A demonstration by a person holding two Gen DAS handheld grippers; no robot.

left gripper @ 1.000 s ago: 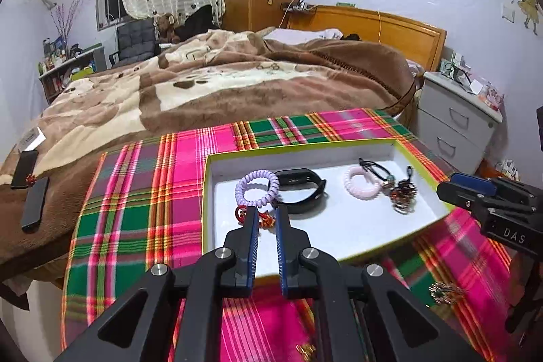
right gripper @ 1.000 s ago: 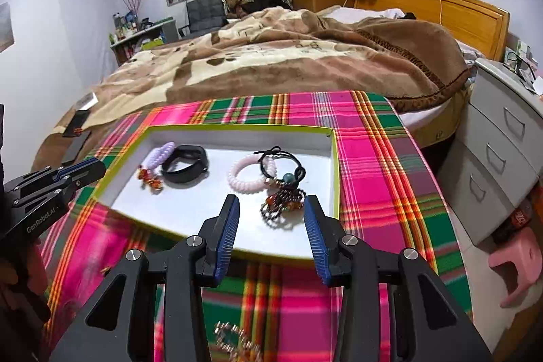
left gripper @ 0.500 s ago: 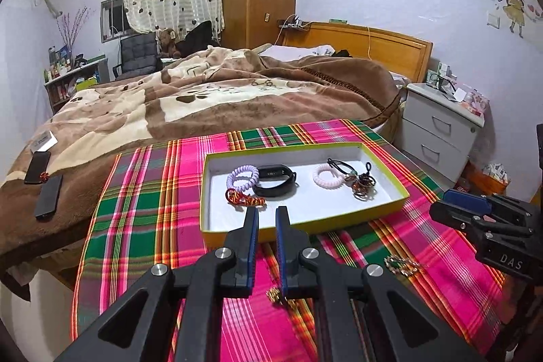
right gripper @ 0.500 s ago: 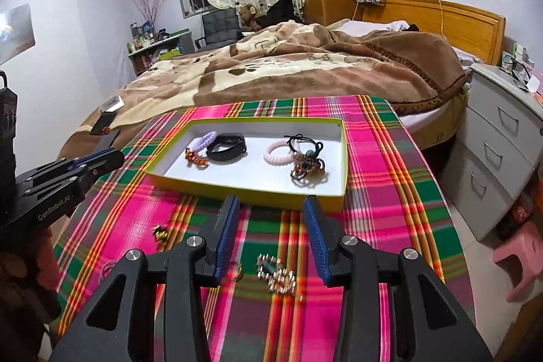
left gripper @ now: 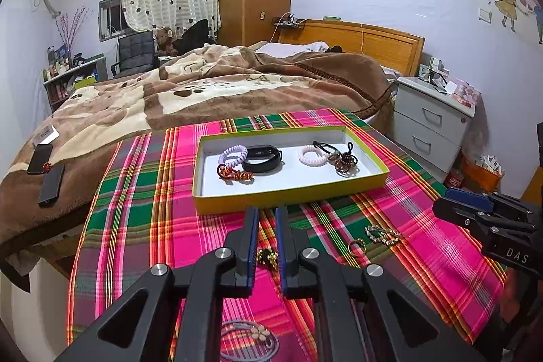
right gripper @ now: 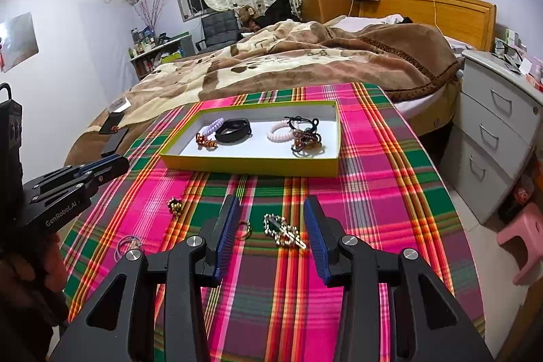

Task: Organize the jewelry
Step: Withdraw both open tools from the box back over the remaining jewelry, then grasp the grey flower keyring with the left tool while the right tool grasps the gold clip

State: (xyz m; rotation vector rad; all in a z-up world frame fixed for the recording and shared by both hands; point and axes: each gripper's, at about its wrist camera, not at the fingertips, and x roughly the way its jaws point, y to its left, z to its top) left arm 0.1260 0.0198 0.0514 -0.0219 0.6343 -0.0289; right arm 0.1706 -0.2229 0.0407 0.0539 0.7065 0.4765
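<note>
Lying in the yellow-rimmed tray point(right gripper: 249, 166) on the plaid-covered table point(right gripper: 373, 192) are bracelets and hair ties, while a bead chain point(right gripper: 283, 231) is framed by the parted right tongs point(right gripper: 271, 219) and the left tongs point(left gripper: 266, 223), nearly together, are held empty.

We observe a tabletop point(right gripper: 390, 192) covered in pink-green plaid cloth. Directly on it lie a shallow yellow-walled cardboard tray point(right gripper: 251, 166), a gold bead chain point(right gripper: 283, 231), a small gold ring point(right gripper: 243, 229), a gold bead cluster point(right gripper: 175, 205) and a lavender elastic loop point(left gripper: 249, 340).
</note>
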